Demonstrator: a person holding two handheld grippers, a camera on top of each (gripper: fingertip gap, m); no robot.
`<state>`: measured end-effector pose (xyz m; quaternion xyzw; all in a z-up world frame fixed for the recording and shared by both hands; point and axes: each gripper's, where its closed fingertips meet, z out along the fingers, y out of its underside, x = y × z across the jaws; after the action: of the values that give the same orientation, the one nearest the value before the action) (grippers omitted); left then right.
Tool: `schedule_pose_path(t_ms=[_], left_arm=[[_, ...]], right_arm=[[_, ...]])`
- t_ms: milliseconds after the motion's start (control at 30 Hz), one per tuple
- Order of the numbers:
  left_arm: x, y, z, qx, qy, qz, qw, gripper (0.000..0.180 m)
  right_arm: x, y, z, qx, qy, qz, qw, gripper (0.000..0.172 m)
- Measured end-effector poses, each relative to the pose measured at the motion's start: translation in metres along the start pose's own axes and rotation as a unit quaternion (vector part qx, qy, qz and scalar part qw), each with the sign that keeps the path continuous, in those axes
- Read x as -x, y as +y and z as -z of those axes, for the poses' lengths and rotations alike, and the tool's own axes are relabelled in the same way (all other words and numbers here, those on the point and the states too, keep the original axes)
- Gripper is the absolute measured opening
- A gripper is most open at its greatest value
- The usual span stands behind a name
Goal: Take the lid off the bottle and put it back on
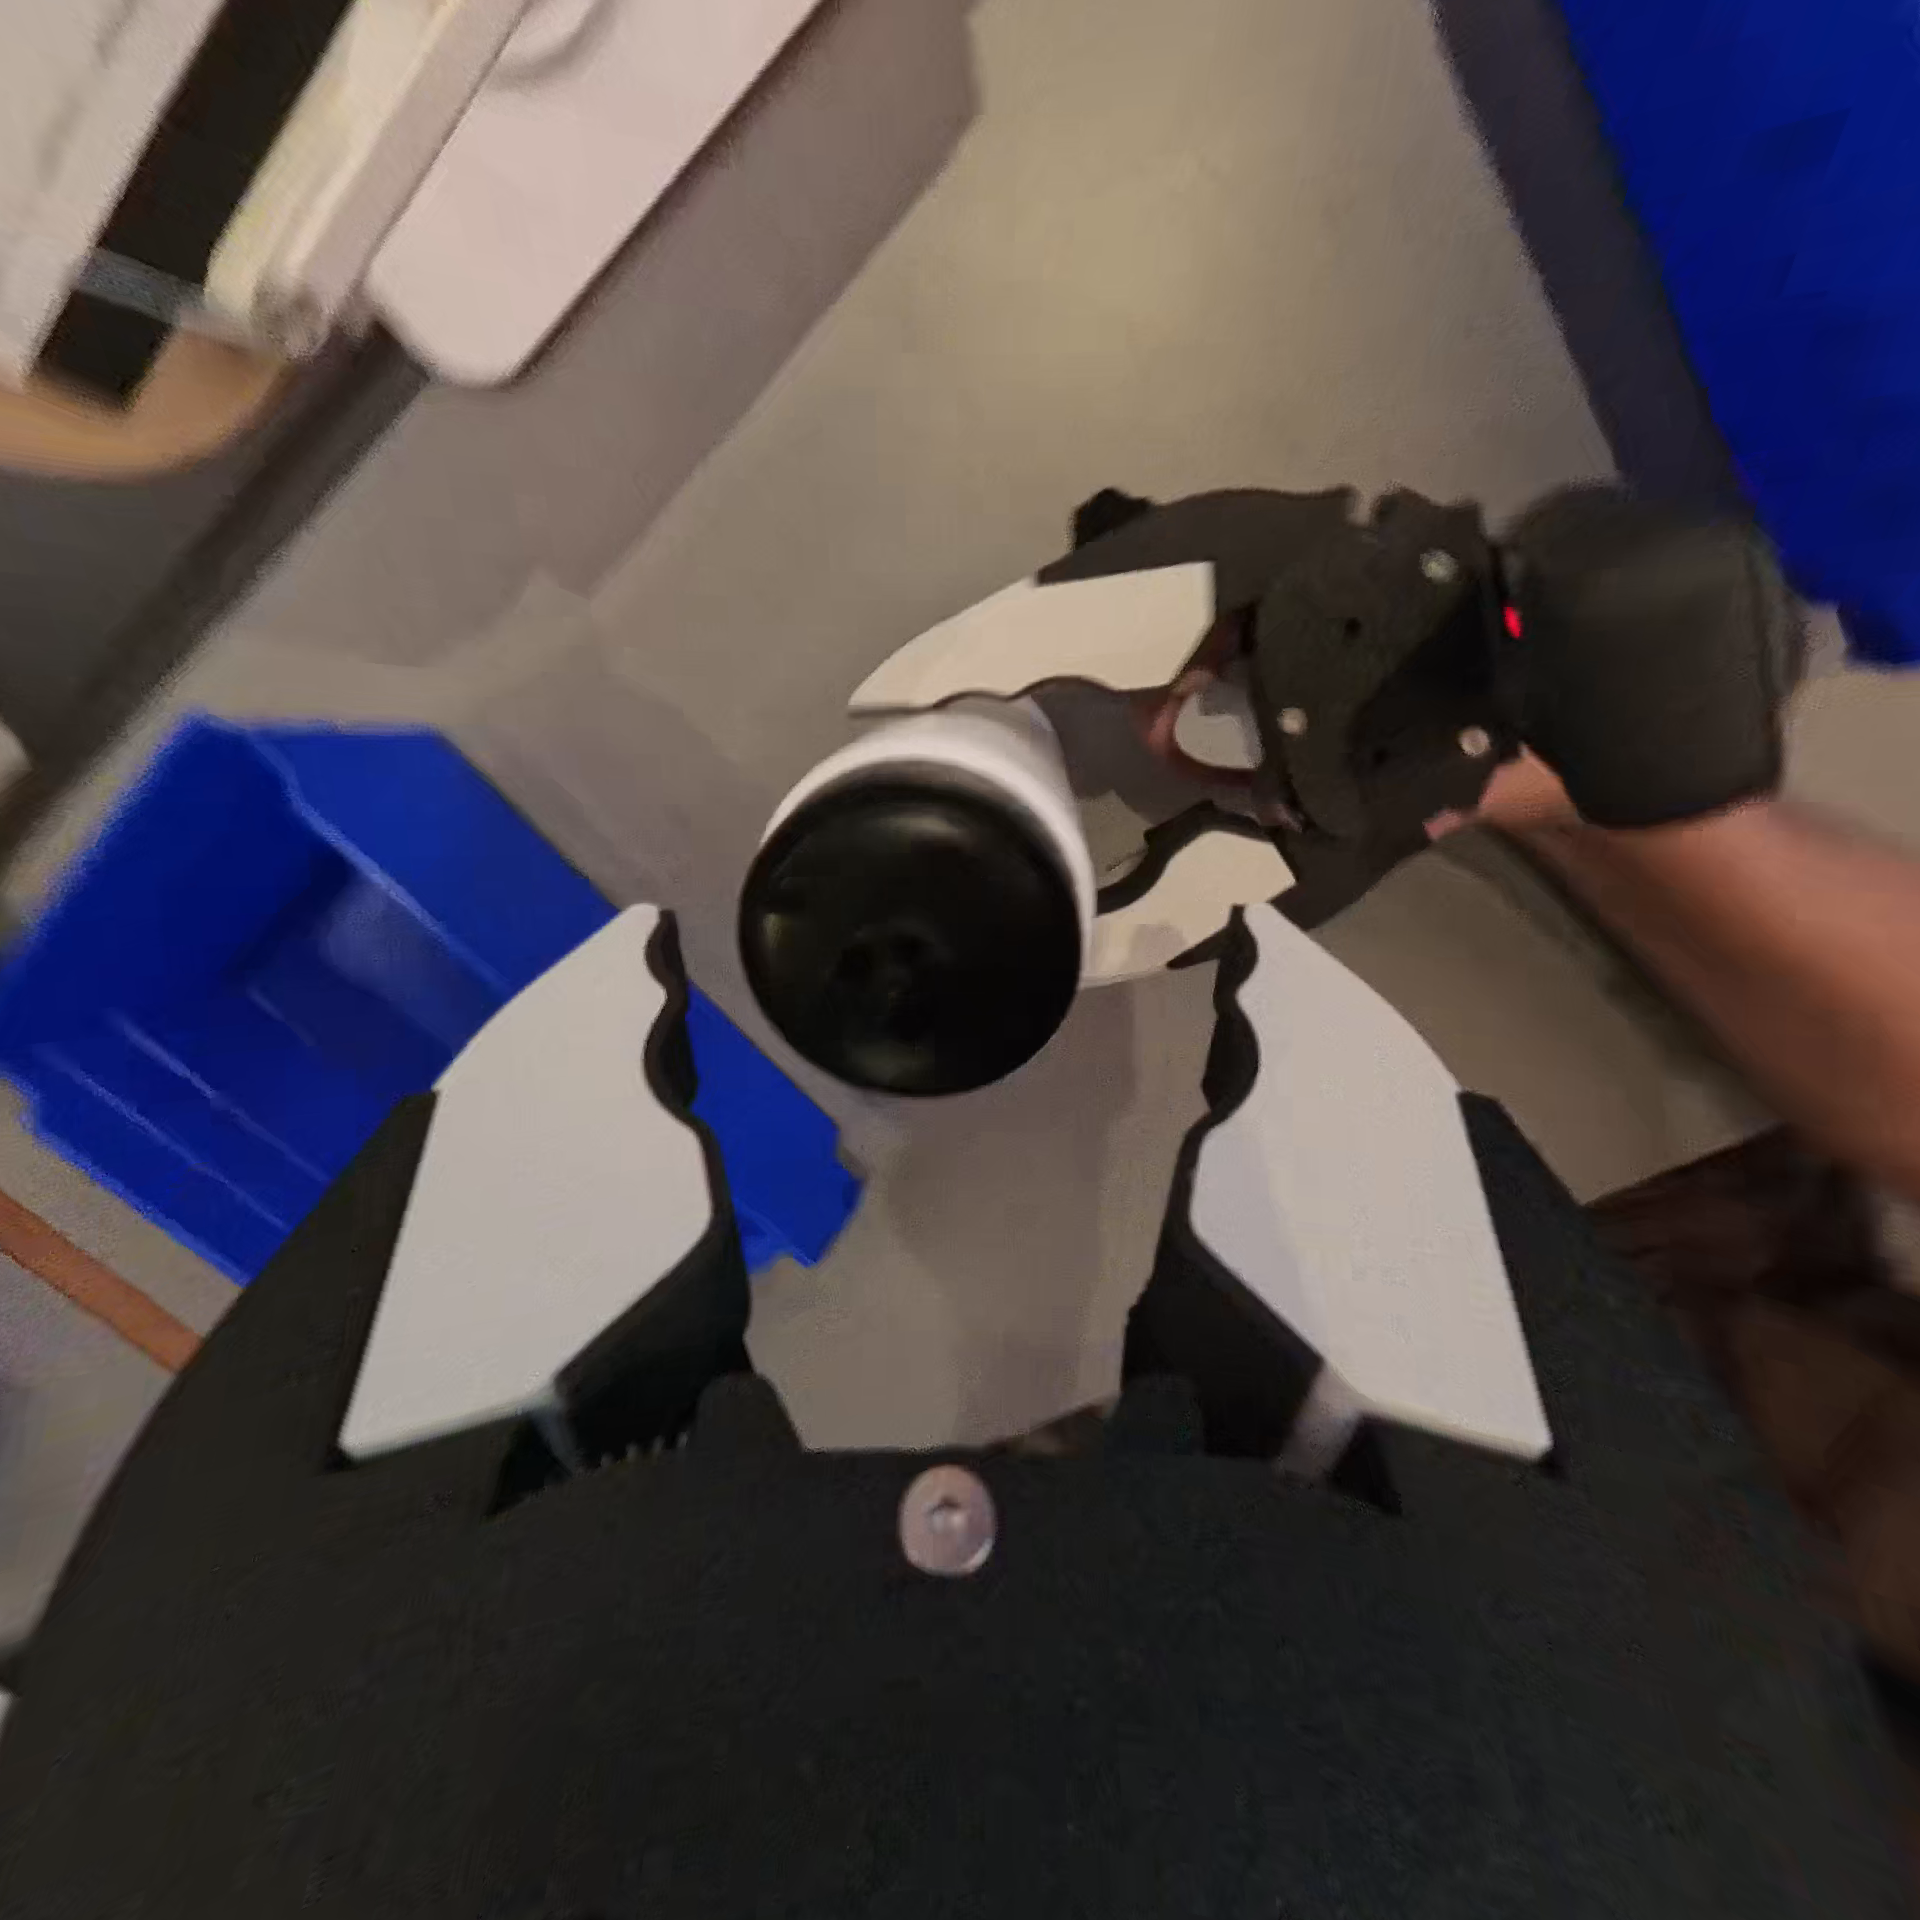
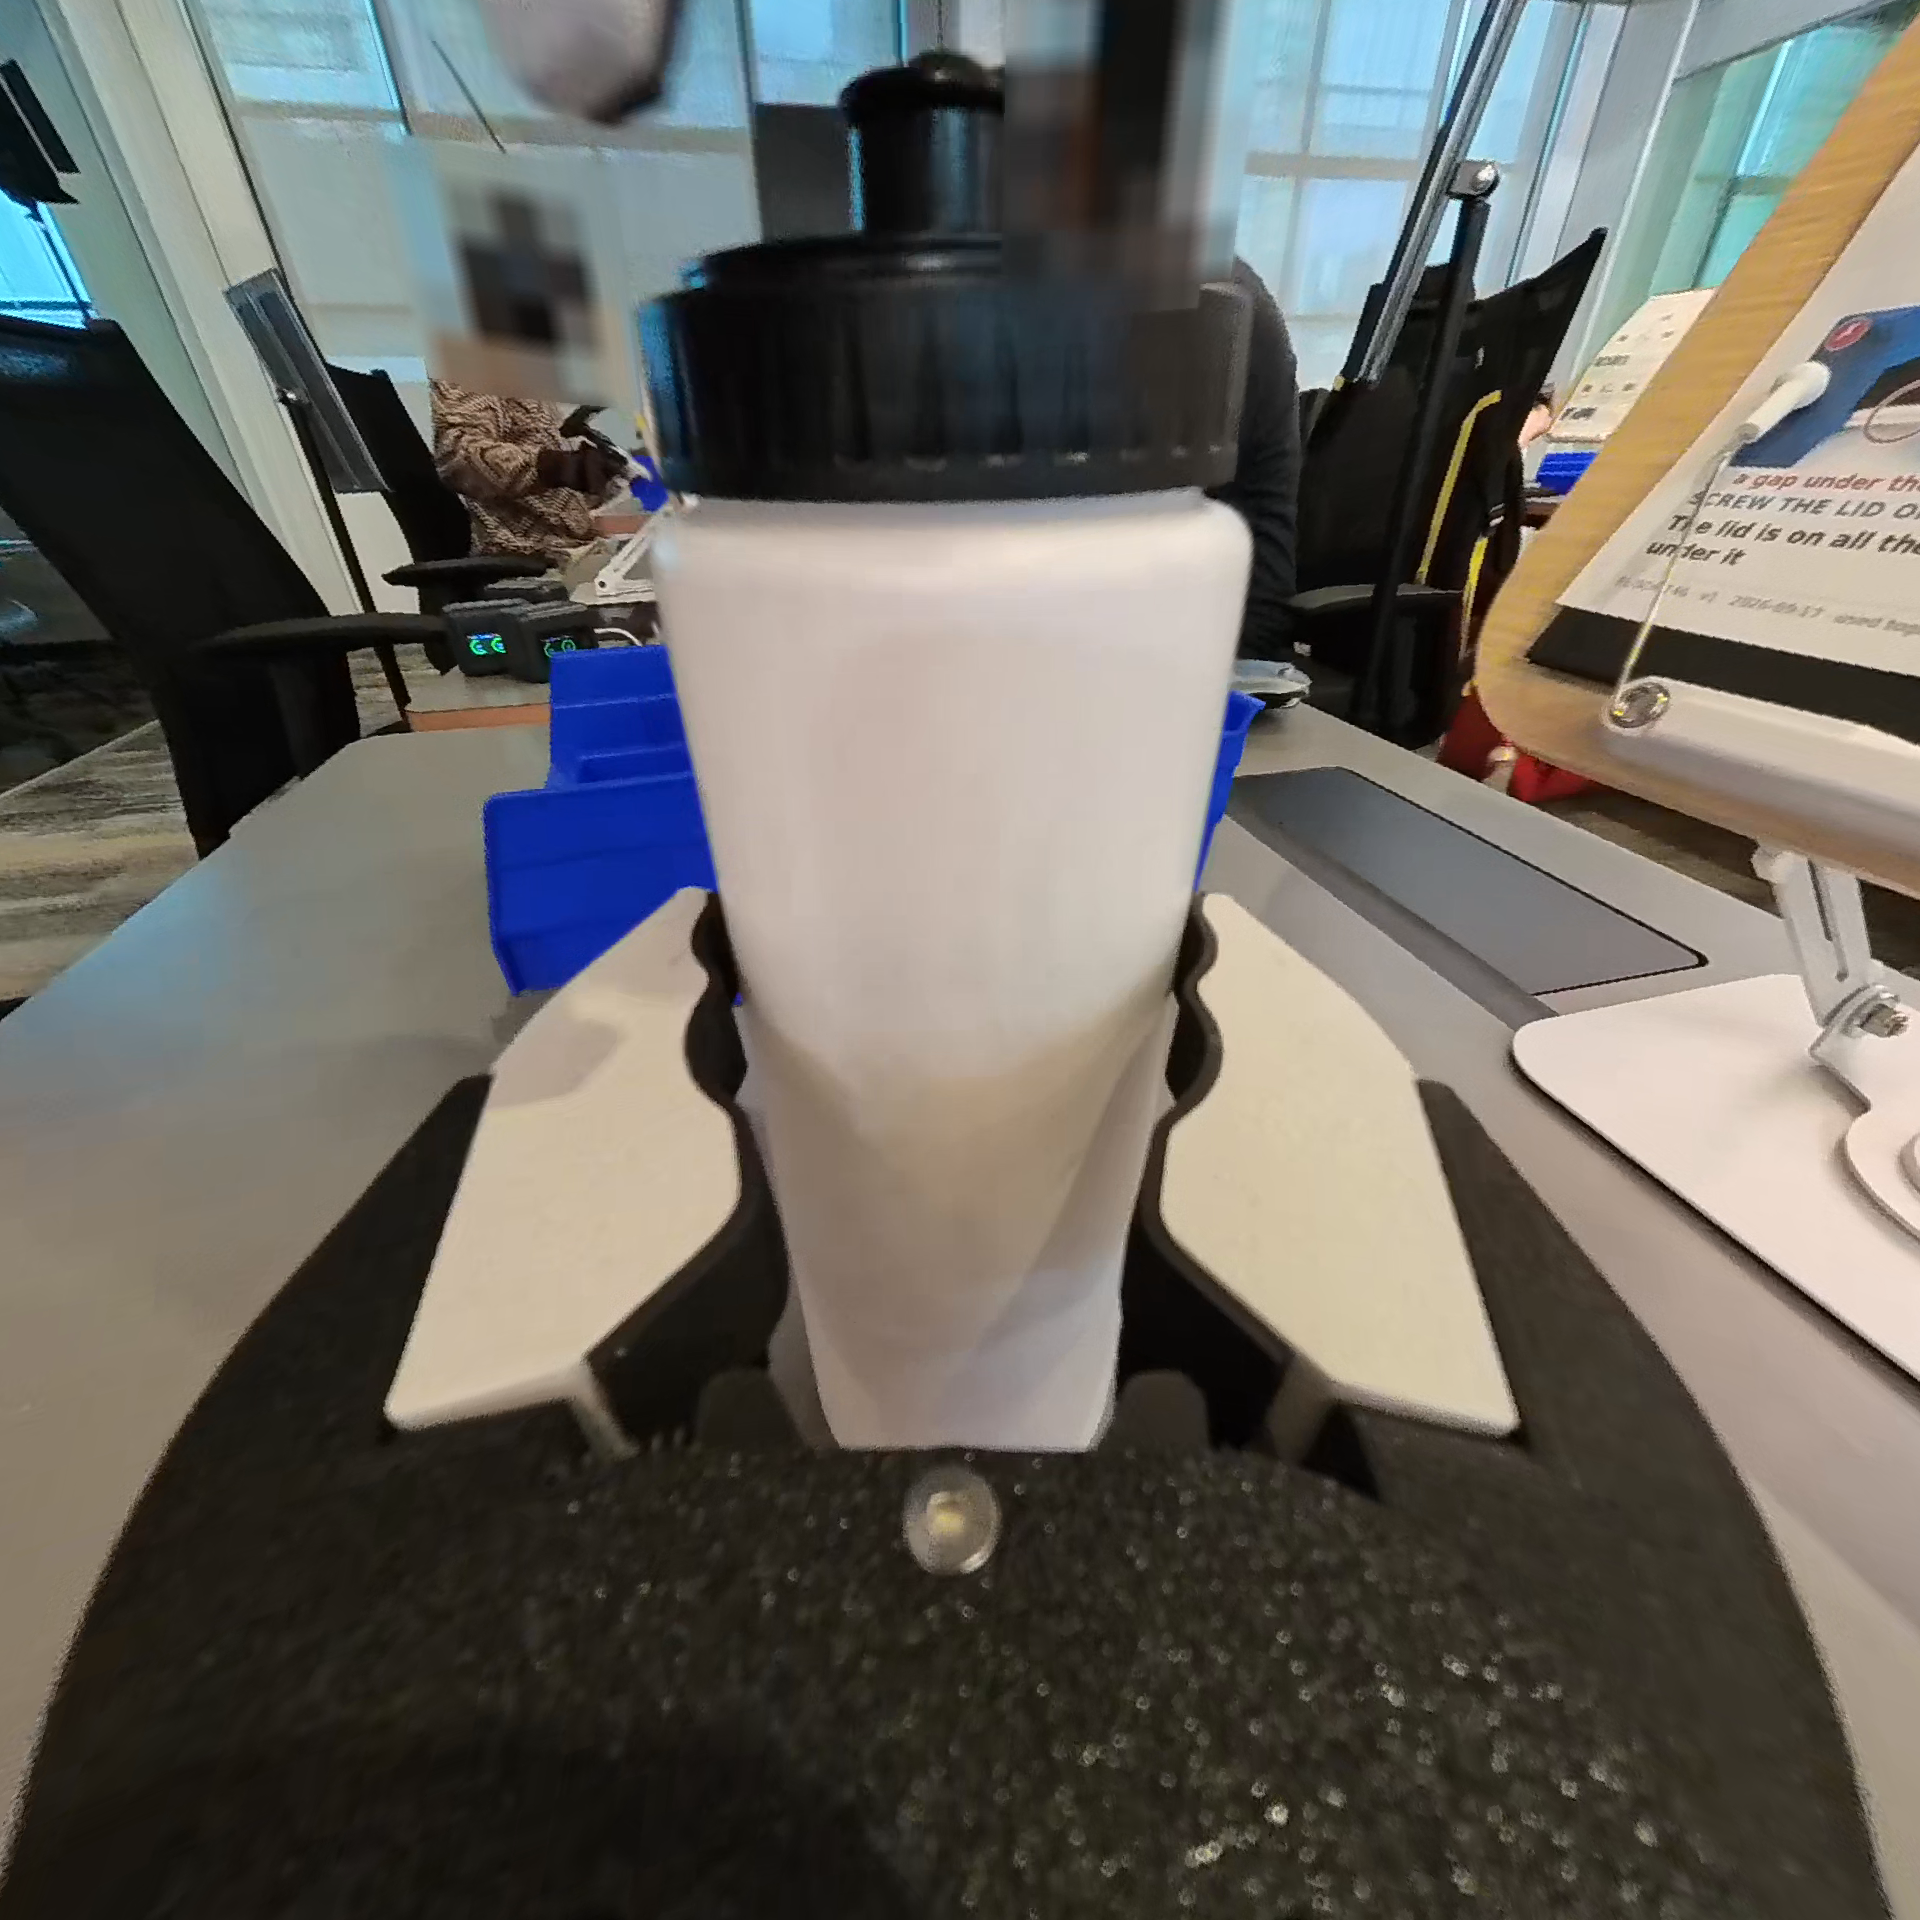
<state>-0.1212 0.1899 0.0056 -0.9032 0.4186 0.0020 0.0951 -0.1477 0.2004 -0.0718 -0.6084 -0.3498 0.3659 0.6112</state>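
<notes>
In the right wrist view the bottle [image 2: 951, 831] hides the middle of the blue bin [image 2: 592, 862], and its base is lost behind the black tongs body. The spout above the lid [image 2: 945, 384] is smeared by a blurred dark bar. In the left wrist view everything is motion-blurred; the white objects at upper left cannot be identified.

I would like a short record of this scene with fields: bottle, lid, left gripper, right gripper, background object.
bottle: white plastic bottle, upright
lid: black ribbed screw lid, on the bottle
left gripper: open above the lid, not touching it
right gripper: pads pressed on both sides of the bottle body
background object: blue plastic bin on the grey table
</notes>
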Motion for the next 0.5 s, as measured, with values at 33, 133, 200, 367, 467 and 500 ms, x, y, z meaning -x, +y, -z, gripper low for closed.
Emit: schedule_pose_path(t_ms=[33,133,200,367,467,500], left_arm=[[0.004,0.005,-0.001,0.007,-0.001,0.045,0.999,0.096],[0.015,0.008,-0.006,-0.015,0.002,0.136,0.991,0.096],[0.016,0.012,-0.011,-0.014,0.006,0.174,0.985,0.096],[0.010,0.009,-0.012,-0.030,0.025,0.219,0.975,0.078],[0.010,0.003,-0.014,-0.038,0.031,0.235,0.971,0.069],[0.010,0.003,-0.015,-0.032,0.030,0.229,0.972,0.070]], right_arm=[[0.000,0.000,0.000,0.000,0.006,0.002,1.000,0.081],[-0.001,0.000,-0.001,0.003,0.023,0.006,1.000,0.081],[-0.002,0.000,-0.002,0.004,0.034,0.007,0.999,0.081],[-0.002,0.001,-0.003,0.010,0.042,0.009,0.999,0.081],[-0.002,0.002,-0.002,0.013,0.042,0.012,0.999,0.081],[-0.002,0.002,-0.002,0.014,0.042,0.012,0.999,0.081]])
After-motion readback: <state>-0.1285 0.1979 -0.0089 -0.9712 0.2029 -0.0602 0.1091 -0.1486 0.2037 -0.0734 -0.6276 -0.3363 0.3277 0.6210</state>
